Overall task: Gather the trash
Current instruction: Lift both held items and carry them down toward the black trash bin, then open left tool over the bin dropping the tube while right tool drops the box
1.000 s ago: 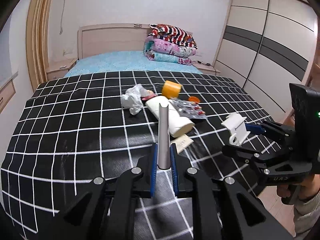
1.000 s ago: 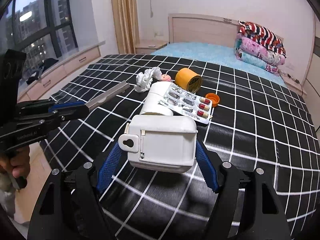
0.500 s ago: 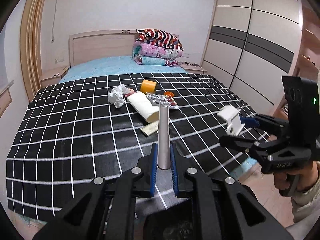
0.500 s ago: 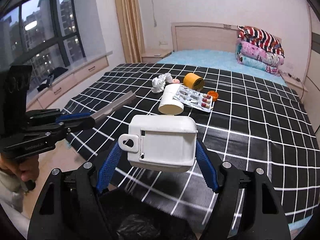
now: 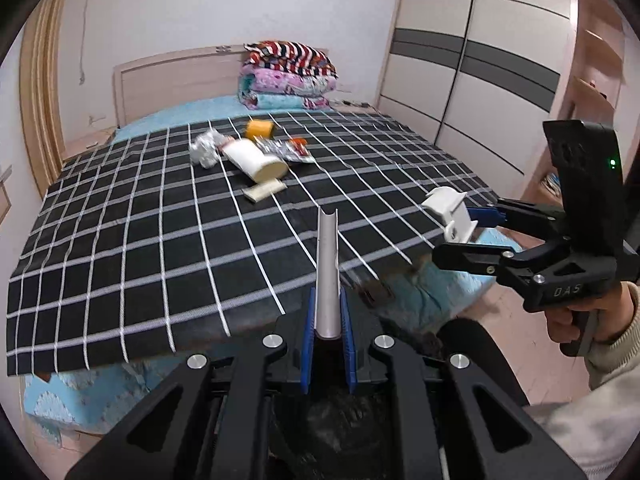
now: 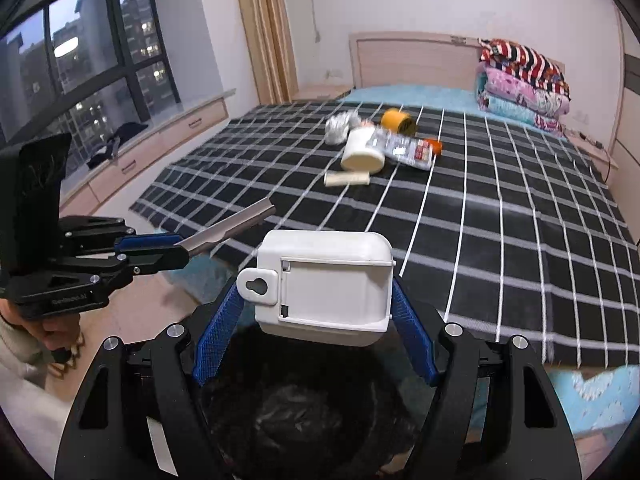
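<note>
Both hand-held grippers have backed off the checked bed: my left hand-held gripper pinches the grey metal strip, my right hand-held gripper clasps the white plastic box, now above the black-lined bin, ready to drop

**A bedroom in a home**

A bed with a pale wooden headboard carries a black white-checked blanket and a stack of folded patterned quilts. A white sliding-door wardrobe lines one wall; a dark-framed window shows lit apartment blocks.

I am reading "DAS" embossed on the right gripper body, at my four o'clock.
</note>
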The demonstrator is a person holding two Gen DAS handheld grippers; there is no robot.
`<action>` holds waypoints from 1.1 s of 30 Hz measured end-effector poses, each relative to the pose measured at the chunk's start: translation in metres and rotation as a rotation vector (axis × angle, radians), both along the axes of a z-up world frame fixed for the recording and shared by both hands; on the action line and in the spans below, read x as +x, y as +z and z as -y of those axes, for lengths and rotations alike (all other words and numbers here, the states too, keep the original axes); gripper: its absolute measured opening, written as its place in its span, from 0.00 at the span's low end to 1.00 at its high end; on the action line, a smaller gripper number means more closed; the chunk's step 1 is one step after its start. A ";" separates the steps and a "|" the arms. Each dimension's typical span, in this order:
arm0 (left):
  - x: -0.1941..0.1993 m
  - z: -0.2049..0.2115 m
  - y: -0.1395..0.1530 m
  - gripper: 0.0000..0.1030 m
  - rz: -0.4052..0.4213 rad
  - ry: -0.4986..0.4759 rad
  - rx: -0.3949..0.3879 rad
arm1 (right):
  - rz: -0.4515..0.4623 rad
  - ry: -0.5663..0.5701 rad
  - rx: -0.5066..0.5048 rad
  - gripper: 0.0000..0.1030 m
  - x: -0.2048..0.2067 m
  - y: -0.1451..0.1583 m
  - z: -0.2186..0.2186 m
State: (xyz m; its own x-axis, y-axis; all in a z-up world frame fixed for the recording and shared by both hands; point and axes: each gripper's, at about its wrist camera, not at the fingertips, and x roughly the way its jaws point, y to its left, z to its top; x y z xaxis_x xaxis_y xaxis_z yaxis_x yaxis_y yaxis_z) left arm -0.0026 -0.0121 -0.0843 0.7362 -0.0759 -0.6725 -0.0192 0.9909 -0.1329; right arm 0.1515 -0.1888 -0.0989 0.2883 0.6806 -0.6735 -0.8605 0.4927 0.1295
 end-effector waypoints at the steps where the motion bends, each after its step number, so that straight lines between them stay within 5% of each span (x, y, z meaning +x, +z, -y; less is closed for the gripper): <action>1: -0.002 0.004 -0.004 0.12 -0.013 -0.012 -0.002 | -0.009 0.002 -0.005 0.71 -0.002 -0.003 0.002; 16: 0.003 0.028 -0.103 0.12 -0.271 -0.093 -0.085 | -0.167 0.017 -0.155 0.71 -0.017 -0.086 0.009; 27: 0.014 0.033 -0.173 0.12 -0.449 -0.098 -0.054 | -0.279 0.049 -0.354 0.71 -0.021 -0.160 -0.008; 33: 0.017 0.032 -0.186 0.12 -0.483 -0.096 -0.043 | -0.292 0.087 -0.433 0.71 -0.030 -0.179 -0.022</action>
State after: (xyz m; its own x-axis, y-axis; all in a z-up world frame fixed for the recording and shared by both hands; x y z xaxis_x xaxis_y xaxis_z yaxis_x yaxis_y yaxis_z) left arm 0.0141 -0.0443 -0.2700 0.3295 -0.1636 -0.9299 0.0026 0.9850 -0.1724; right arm 0.1214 -0.1664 -0.2781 0.0016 0.3356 -0.9420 -0.8592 0.4824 0.1705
